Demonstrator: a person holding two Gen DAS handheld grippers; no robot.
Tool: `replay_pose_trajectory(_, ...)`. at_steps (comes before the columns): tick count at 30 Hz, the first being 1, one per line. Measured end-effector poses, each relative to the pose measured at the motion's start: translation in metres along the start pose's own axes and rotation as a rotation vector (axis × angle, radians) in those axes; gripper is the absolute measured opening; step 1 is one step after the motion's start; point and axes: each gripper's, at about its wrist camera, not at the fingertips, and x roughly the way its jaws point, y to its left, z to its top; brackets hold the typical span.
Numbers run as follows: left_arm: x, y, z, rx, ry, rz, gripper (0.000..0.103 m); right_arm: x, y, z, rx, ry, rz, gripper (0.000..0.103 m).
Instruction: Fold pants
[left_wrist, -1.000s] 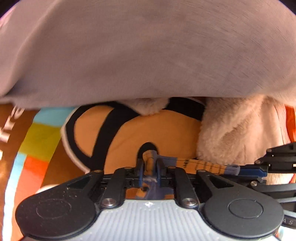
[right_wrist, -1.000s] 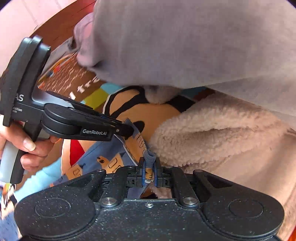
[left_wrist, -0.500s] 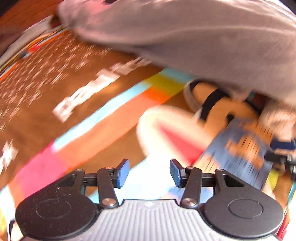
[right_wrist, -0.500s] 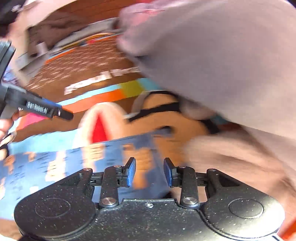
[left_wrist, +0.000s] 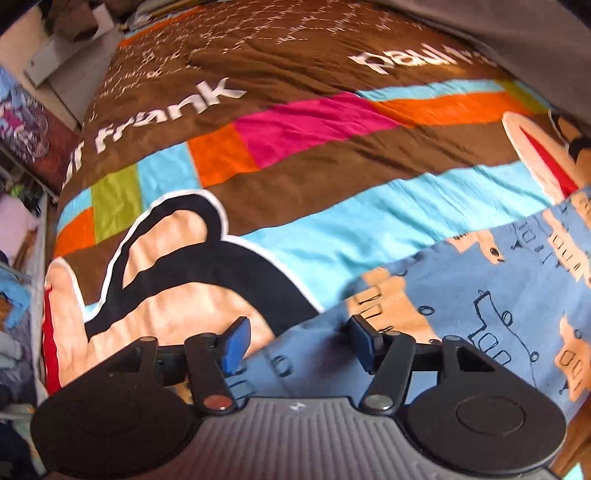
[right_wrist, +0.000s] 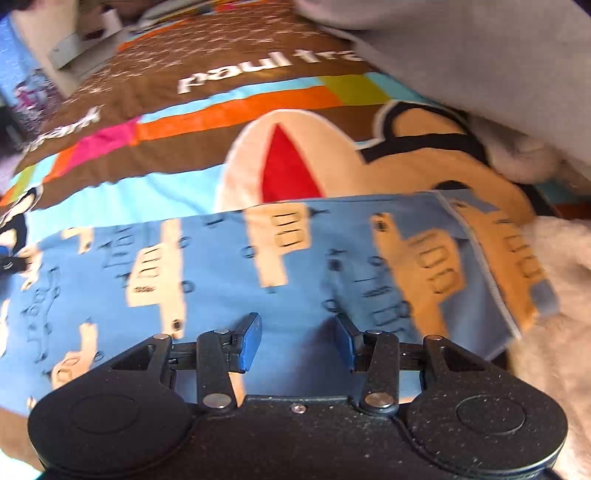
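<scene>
Blue printed pants (right_wrist: 221, 273) lie flat on the brown striped bedspread (left_wrist: 295, 155). I read my left gripper (left_wrist: 297, 341) spread wide and empty over their left edge. My right gripper (right_wrist: 297, 341) is spread wide, empty, above their middle, beside a beige fleece (right_wrist: 554, 332).

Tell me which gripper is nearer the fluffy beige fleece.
Right. The right gripper hovers over the blue pants beside the fleece; the left gripper is at their far end.
</scene>
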Motion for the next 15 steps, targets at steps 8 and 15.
replay_pose_trajectory(8,-0.012,0.017,0.034,0.053,-0.023,-0.194,0.06,-0.045,0.059,-0.014,-0.082,-0.054,-0.018,0.063)
replay_pose_trajectory(15,0.044,0.013,0.07,0.088,0.203,-0.311,0.042,-0.046,0.146,-0.034,-0.214,-0.056,0.116,0.062)
